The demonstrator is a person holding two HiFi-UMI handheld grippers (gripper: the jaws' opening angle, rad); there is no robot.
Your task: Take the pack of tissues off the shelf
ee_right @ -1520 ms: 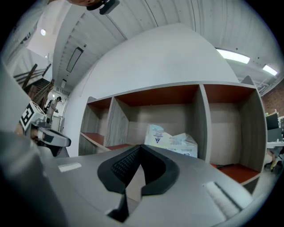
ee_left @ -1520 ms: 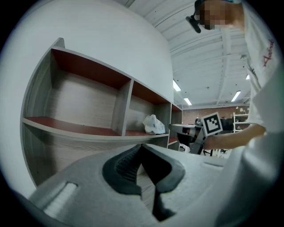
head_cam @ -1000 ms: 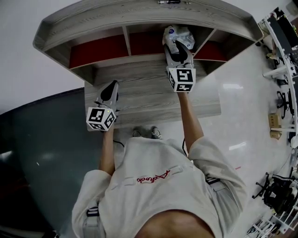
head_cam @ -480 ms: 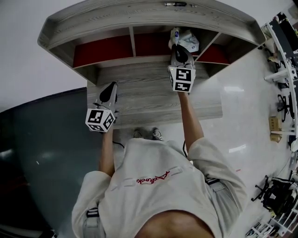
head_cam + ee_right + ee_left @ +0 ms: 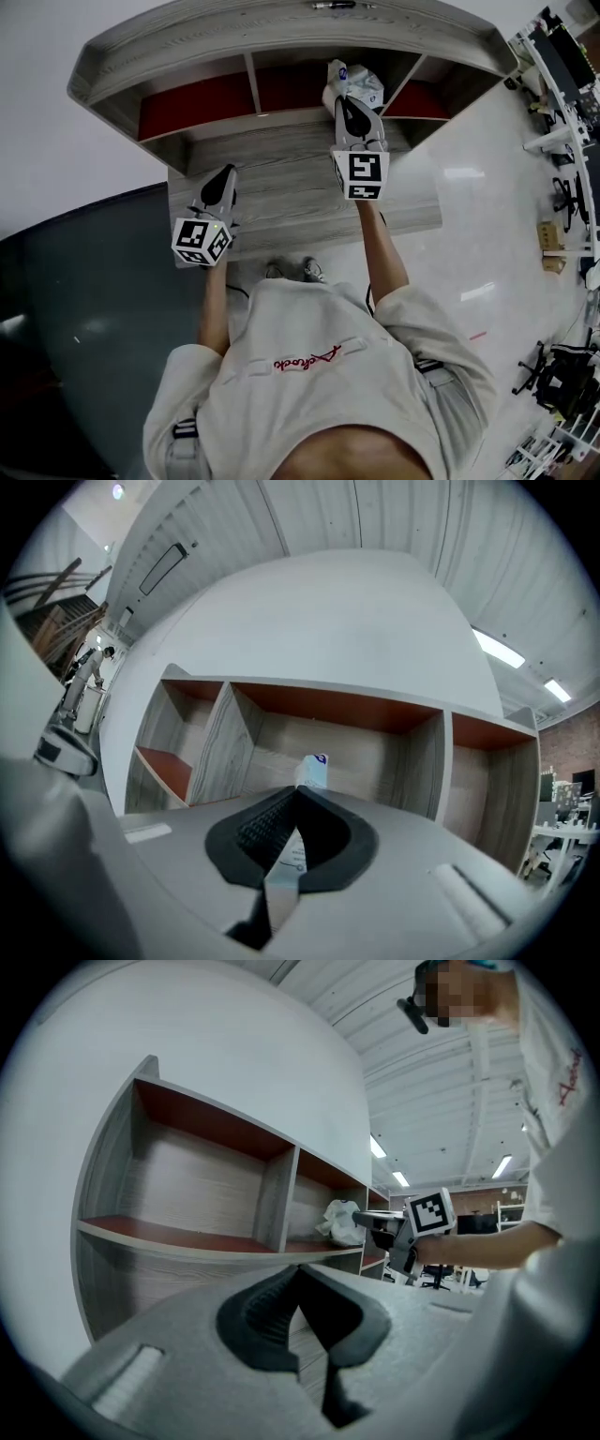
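Two tongs, both clenched. Right tongs (image 5: 345, 101) pinching wrapper of pack of tissues (image 5: 356, 82) at front edge of shelf (image 5: 281, 33), middle compartment, likely ready for pull-out. Left tongs (image 5: 227, 174) empty, held off to left, probably to keep clear.

**Legible matter.** One word in red cursive script (image 5: 307, 357) runs across the chest of the person's pale shirt (image 5: 328, 403); its letters cannot be read with certainty. The right marker cube (image 5: 361, 174) on the right gripper (image 5: 345, 101) and the left marker cube (image 5: 201, 240) on the left gripper (image 5: 228, 172) carry black-and-white square code patterns (no letters or numerals). The pack of tissues (image 5: 356, 82) bears a small blue emblem and fine print, both too small to read.
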